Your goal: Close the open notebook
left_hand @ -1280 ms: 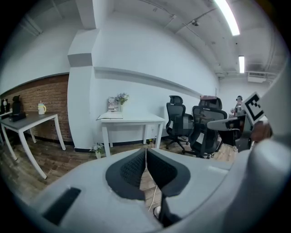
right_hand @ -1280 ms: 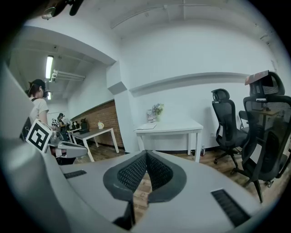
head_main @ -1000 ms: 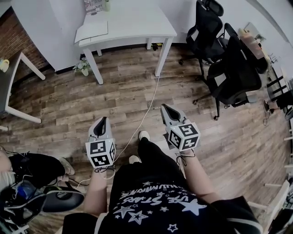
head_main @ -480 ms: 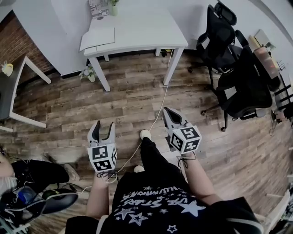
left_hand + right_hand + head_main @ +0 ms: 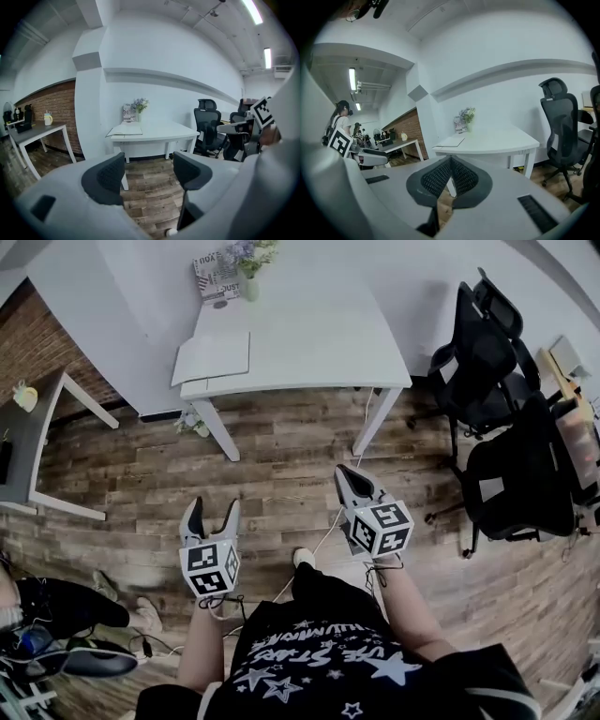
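An open white notebook (image 5: 212,359) lies flat near the left end of the white table (image 5: 309,334), far ahead of both grippers. It also shows in the left gripper view as the notebook (image 5: 124,130) and in the right gripper view as the notebook (image 5: 451,141). My left gripper (image 5: 213,509) hangs over the wood floor with its jaws opening wide and nothing between them (image 5: 145,176). To its right, my right gripper (image 5: 345,472) is shut on nothing, its pads pressed together (image 5: 451,176). Both point toward the table.
A vase of flowers (image 5: 248,277) and a printed box (image 5: 216,273) stand at the table's back. Black office chairs (image 5: 487,343) (image 5: 525,474) crowd the right. A dark desk (image 5: 28,446) is at the left. A cable (image 5: 328,521) runs across the floor, and a small plant (image 5: 192,423) sits under the table.
Both grippers have travelled across the floor toward the white table, which now sits nearer. The left gripper's jaws went from shut to wide open. The right stayed shut.
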